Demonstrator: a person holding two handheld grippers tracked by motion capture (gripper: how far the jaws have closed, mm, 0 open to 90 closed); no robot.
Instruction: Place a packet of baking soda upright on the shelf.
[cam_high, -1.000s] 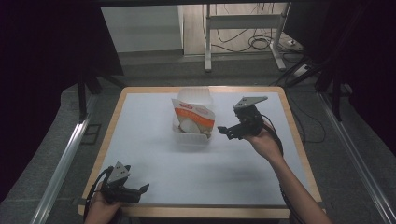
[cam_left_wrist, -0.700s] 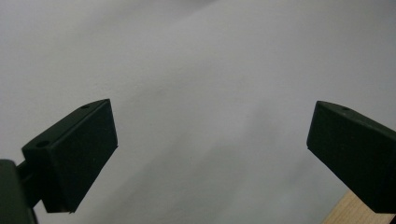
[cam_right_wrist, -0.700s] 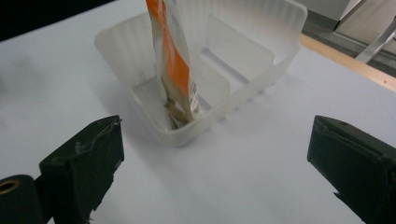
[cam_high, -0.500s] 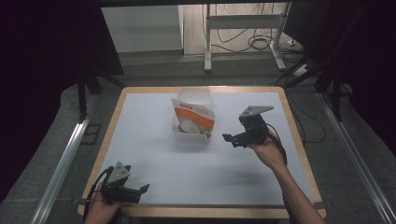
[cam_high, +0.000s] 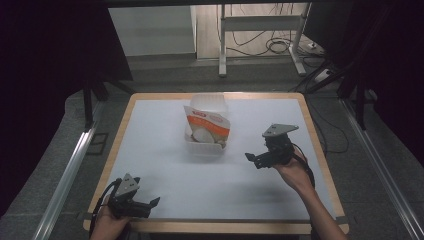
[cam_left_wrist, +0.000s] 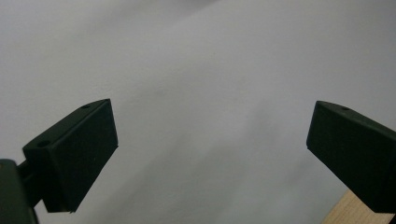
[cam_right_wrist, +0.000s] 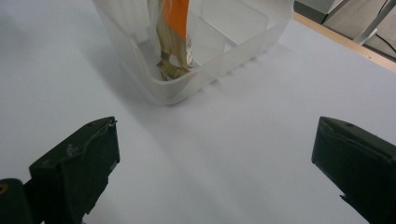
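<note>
Apparently the placing is done: the left gripper (cam_high: 150, 203) rests jaws apart well short of the clear bin (cam_high: 206, 145), where the orange pouch (cam_high: 206, 129) stands leaning, probably settled. The right gripper (cam_high: 251, 157), jaws apart and empty, has drawn back since the earlier frames, the bin now ahead to its left.

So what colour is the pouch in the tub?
Orange and white, with a red label; the pouch shows best in the high view.
</note>
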